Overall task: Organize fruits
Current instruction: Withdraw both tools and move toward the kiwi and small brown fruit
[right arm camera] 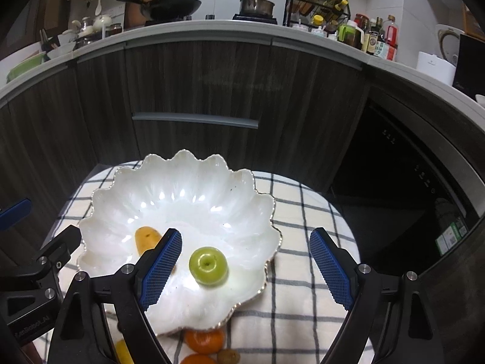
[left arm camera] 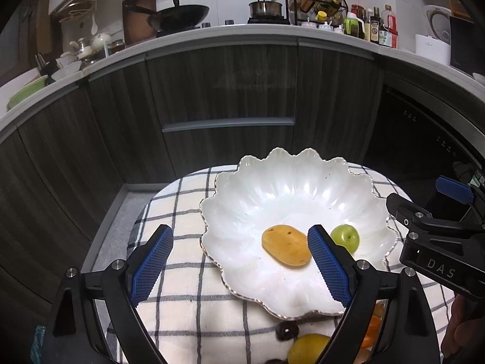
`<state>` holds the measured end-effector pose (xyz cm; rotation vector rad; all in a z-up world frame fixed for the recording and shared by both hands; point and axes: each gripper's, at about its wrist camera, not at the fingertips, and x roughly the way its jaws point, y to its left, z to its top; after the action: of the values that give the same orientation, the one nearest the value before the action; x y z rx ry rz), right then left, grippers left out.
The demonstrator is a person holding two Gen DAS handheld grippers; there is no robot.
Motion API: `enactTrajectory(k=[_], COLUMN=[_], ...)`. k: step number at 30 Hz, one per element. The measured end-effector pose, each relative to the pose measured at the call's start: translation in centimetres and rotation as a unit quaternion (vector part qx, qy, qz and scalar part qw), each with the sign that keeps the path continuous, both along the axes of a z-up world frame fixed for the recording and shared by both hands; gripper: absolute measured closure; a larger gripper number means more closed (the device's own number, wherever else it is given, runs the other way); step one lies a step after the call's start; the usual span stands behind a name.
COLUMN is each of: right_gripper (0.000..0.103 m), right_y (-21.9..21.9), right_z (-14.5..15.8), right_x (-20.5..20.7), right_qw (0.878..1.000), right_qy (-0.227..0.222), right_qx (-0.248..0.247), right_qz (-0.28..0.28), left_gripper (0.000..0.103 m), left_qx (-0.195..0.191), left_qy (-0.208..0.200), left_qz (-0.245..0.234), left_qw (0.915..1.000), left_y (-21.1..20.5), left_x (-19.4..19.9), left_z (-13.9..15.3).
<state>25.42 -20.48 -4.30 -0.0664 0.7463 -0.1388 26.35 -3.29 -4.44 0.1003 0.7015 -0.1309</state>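
Fruits partly sorted: mango and green apple already lying in white scalloped bowl, mango near centre, apple toward 4 o'clock of it in the left view, close but apart. Bowl resting on checked cloth over the worktop. Still outside, just beyond the bowl's rim at 6 o'clock: two oranges, a yellow fruit, a small brown kiwi-like one and something dark, too hidden to name. Left claw spread wide, pinching nothing, mango seen between its pads but untouched. Right claw likewise spread and empty, above the apple. Roughly a third done, judging by count; remaining pieces yet to be lifted in.
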Motion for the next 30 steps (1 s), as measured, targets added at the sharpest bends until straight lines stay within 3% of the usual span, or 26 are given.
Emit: enactTrajectory(k=[11,30], right_gripper=[0.016,0.016], right_y=[0.3,2.2], right_z=[1.7,0.7], right_x=[-4.2,-9.8], right_qw=[1.000,1.000], right_qy=[-0.009,0.007], right_qx=[0.011,0.013], right_qz=[-0.003,0.006], left_gripper=[0.012,0.012], left_qx=[-0.002,0.005], left_qy=[-0.018,-0.008], left_qz=[0.012,0.041], left_qw=[0.9998,0.9991], left_y=[0.5,2.6], left_x=[-4.6,-11.1], left_z=[2.2,0.9])
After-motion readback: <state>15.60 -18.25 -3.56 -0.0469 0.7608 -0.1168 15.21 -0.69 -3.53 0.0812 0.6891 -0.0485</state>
